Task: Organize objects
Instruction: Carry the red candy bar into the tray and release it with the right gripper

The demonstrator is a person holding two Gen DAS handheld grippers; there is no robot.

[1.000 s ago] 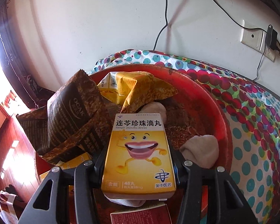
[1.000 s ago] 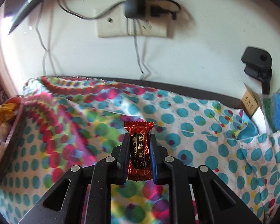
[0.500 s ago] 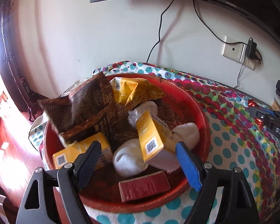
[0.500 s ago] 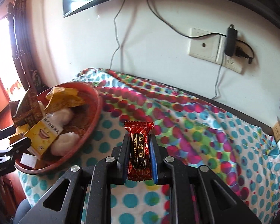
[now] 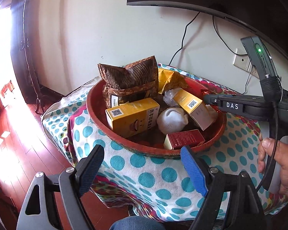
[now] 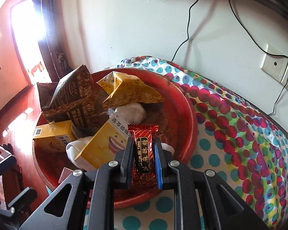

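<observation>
2 grippers face the round red plastic basin (image 6: 190, 115). The right gripper (image 6: 144, 159) clenches a red foil-wrapped candy bar (image 6: 144, 153), long axis running along the fingers, hanging over the basin's near right side. Directly below and right lies bare basin floor; yellow cardboard boxes (image 6: 103, 145) crowd the left. The left gripper (image 5: 142, 170), released and empty, sits short of the rim.

Red candy wrapper (image 6: 144, 154) — upright, gold lettering — over the red bowl (image 6: 190, 115) of yellow boxes (image 5: 132, 116).
</observation>
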